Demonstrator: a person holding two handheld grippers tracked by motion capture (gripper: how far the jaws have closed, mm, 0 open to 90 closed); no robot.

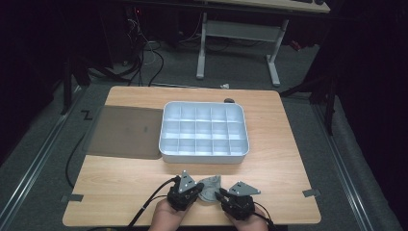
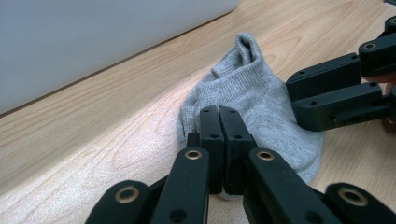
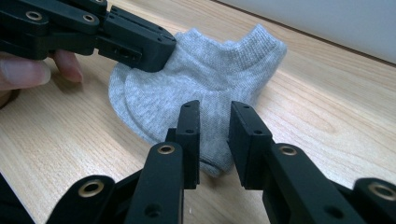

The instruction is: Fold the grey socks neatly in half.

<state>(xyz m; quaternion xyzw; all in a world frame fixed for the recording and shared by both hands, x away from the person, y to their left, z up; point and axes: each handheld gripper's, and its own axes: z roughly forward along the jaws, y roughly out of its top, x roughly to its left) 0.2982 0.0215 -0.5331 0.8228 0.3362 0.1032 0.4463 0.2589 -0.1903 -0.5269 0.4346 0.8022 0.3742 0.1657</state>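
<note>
A small grey ankle sock (image 1: 210, 186) lies flat on the wooden table (image 1: 115, 185) near its front edge, between my two grippers. My left gripper (image 2: 219, 114) is shut, its tips resting on the sock (image 2: 252, 88); I see no fabric between the jaws. In the right gripper view its tips (image 3: 161, 51) cover the sock's far left edge. My right gripper (image 3: 215, 112) is open by a narrow gap, its jaws standing over the near edge of the sock (image 3: 210, 70). From above, the left gripper (image 1: 201, 188) and the right gripper (image 1: 219, 194) flank the sock.
A white tray (image 1: 204, 156) divided into several empty compartments sits just beyond the sock; its wall (image 2: 93, 37) looms close. A dark flat sheet (image 1: 125, 132) lies left of the tray. A small dark object (image 1: 229, 100) rests at the table's far edge.
</note>
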